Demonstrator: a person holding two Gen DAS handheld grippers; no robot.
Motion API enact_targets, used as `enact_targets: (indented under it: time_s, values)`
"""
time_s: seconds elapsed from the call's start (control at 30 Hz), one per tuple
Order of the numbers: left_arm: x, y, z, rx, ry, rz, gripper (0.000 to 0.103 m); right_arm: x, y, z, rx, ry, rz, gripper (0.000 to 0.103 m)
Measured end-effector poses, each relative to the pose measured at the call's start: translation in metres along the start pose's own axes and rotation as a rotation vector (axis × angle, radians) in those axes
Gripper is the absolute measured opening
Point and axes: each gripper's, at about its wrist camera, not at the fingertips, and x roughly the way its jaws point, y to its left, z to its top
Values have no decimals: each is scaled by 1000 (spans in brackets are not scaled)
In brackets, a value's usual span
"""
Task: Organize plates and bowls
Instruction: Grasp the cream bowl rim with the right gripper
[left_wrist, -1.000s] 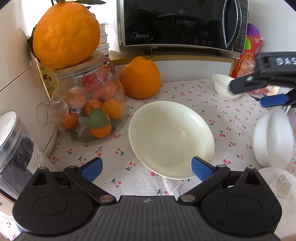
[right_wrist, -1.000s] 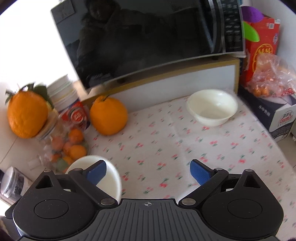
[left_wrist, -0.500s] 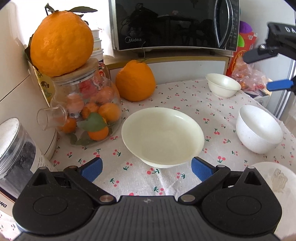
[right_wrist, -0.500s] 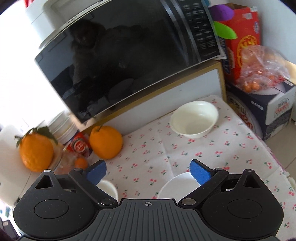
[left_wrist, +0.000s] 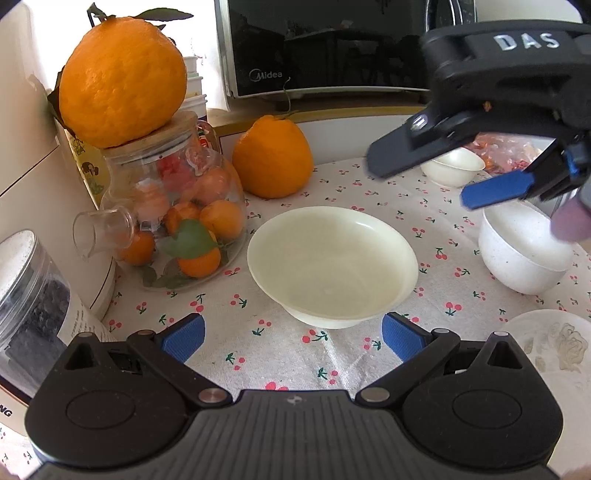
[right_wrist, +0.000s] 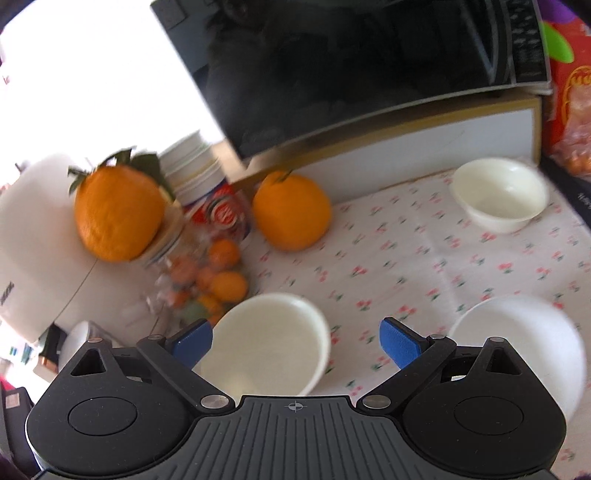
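Observation:
A shallow cream bowl (left_wrist: 332, 264) sits on the cherry-print cloth just ahead of my open left gripper (left_wrist: 291, 334). To its right stands a deeper white bowl (left_wrist: 522, 247), and a small cream bowl (left_wrist: 452, 166) lies at the back right. A white flowered plate (left_wrist: 554, 345) shows at the lower right edge. My right gripper (left_wrist: 417, 181) hangs open in the air above the cloth, between the cream bowl and the white bowl. In the blurred right wrist view my right gripper (right_wrist: 295, 341) is empty over the cream bowl (right_wrist: 269, 343), with the white bowl (right_wrist: 517, 332) at right and the small bowl (right_wrist: 500, 192) far.
A glass jar of small oranges (left_wrist: 177, 218) with a big orange (left_wrist: 122, 75) on its lid stands at left. Another orange (left_wrist: 273, 157) and a black microwave (left_wrist: 332, 44) stand behind. A clear canister (left_wrist: 26, 295) is at the near left. A red box (right_wrist: 570, 107) fills the right corner.
My right gripper has swung down and left, coming low over the bowls and closer to the left camera. The left gripper has barely moved and stays open by the cream bowl.

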Motion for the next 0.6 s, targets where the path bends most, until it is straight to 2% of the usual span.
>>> enact_targets:
  time_s: [0.33,0.6]
  values:
    - [11,3,-1,-22,0,-5,102,30,-12,-9,135,79,60,98]
    - [22,-3,-1,-10,9,-27,101,44,-24,-14,243,81,41,96]
